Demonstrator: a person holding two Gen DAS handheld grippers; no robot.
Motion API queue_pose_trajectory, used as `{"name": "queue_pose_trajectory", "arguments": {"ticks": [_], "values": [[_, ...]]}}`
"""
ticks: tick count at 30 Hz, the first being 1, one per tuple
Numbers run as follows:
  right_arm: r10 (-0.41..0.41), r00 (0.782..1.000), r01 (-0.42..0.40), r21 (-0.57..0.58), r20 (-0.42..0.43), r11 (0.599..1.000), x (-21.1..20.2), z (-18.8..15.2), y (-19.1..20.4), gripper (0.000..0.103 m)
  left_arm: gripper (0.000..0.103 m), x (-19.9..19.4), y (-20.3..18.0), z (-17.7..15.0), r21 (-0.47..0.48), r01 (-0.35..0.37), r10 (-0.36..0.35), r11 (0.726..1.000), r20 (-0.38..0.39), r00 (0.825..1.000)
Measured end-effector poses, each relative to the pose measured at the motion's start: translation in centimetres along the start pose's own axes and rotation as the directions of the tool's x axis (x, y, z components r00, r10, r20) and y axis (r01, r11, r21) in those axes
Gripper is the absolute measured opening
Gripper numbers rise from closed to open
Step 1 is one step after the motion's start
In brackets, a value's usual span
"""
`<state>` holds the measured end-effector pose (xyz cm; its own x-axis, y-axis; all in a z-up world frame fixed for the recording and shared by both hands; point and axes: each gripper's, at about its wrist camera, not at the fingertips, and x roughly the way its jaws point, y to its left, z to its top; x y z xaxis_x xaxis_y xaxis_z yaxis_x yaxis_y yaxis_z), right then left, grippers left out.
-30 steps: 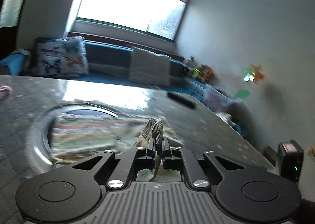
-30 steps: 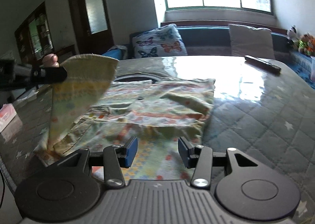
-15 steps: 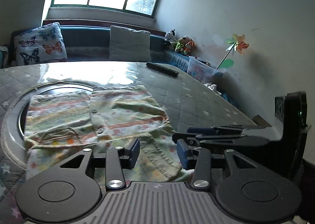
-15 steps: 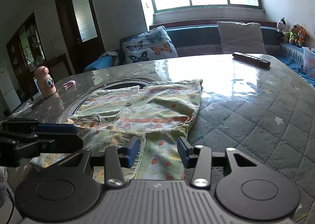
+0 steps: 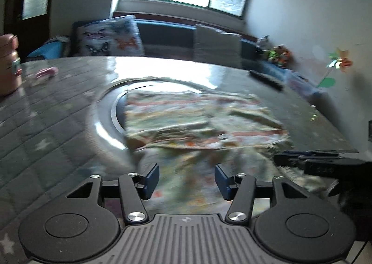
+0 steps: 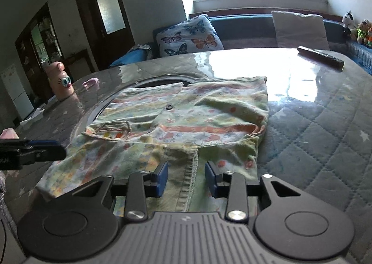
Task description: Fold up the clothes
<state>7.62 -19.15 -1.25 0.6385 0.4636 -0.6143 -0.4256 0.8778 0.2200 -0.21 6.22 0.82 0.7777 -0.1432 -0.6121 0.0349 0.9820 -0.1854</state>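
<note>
A pale green floral, striped shirt (image 6: 186,120) lies partly folded on the quilted table (image 6: 313,136), over a round inset ring (image 5: 107,124). My right gripper (image 6: 186,178) hovers low at the shirt's near edge. Its jaws are closing, with the ribbed hem (image 6: 189,185) between the blue pads, which do not press on it. In the blurred left wrist view the shirt (image 5: 186,122) lies ahead, and my left gripper (image 5: 186,178) stands over its near left part. Those jaws are opening and hold nothing. Each gripper shows side-on in the other's view: left gripper (image 6: 46,150), right gripper (image 5: 313,161).
A black remote (image 6: 320,56) lies at the table's far right. A pink bottle with cartoon eyes (image 6: 61,83) and a small pink object (image 6: 91,83) stand at the far left. Behind the table runs a blue sofa with a butterfly cushion (image 6: 190,36).
My left gripper let go of the lifted shirt flap, which now lies flat, then sank toward the near edge and opened wider. My right gripper moved closer to the hem and its jaws narrowed.
</note>
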Motion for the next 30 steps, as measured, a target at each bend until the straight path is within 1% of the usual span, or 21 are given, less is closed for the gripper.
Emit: {"name": "queue_pose_trajectory", "arguments": {"ticks": [2, 4, 6, 11, 13, 17, 22, 24, 26, 28, 30], "values": [[-0.005, 1.000, 0.005, 0.000, 0.001, 1.000, 0.3, 0.1, 0.0, 0.027, 0.060, 0.0, 0.5, -0.2, -0.005, -0.019, 0.019, 1.000, -0.007, 1.000], [-0.007, 1.000, 0.007, -0.008, 0.000, 1.000, 0.4, 0.0, 0.3, 0.019, 0.070, 0.1, 1.0, -0.5, -0.007, -0.041, 0.041, 0.999, -0.011, 0.999], [-0.017, 1.000, 0.017, -0.023, 0.000, 1.000, 0.5, 0.0, 0.5, 0.011, 0.071, 0.2, 1.1, -0.6, -0.006, -0.056, 0.056, 0.998, -0.014, 0.998], [-0.042, 0.999, 0.043, -0.036, 0.030, 0.998, -0.4, 0.3, 0.8, 0.004, 0.073, 0.5, 1.3, -0.7, 0.005, -0.094, 0.094, 0.996, -0.019, 0.995], [-0.051, 0.997, 0.053, -0.048, 0.056, 0.997, -1.1, 0.7, 1.0, 0.004, 0.074, 0.7, 1.3, -0.7, 0.011, -0.106, 0.106, 0.994, -0.021, 0.994], [-0.071, 0.995, 0.077, -0.077, 0.070, 0.994, -1.3, 1.2, 1.5, 0.004, 0.075, 1.1, 1.4, -0.9, 0.022, -0.135, 0.135, 0.991, -0.030, 0.990], [-0.091, 0.996, 0.091, -0.068, 0.015, 0.994, 0.1, 0.6, 1.1, 0.004, 0.075, 0.9, 1.8, -0.6, 0.021, -0.161, 0.161, 0.987, -0.017, 0.987], [-0.090, 0.996, 0.091, -0.066, 0.017, 0.994, -0.1, 0.6, 1.0, 0.006, 0.075, 0.9, 2.0, -0.2, 0.024, -0.176, 0.176, 0.984, -0.004, 0.984], [-0.080, 0.996, 0.083, -0.076, 0.038, 0.994, -0.7, 0.9, 1.2, 0.009, 0.075, 1.0, 2.0, 0.4, 0.033, -0.187, 0.187, 0.982, 0.008, 0.982], [-0.060, 0.997, 0.065, -0.087, 0.054, 0.994, -1.3, 1.3, 1.4, 0.009, 0.075, 1.5, 2.0, 0.9, 0.042, -0.196, 0.196, 0.980, 0.015, 0.981], [-0.039, 0.998, 0.044, -0.099, 0.052, 0.994, -1.3, 1.4, 1.6, 0.010, 0.075, 1.9, 1.8, 1.2, 0.052, -0.197, 0.197, 0.979, 0.018, 0.980]]}}
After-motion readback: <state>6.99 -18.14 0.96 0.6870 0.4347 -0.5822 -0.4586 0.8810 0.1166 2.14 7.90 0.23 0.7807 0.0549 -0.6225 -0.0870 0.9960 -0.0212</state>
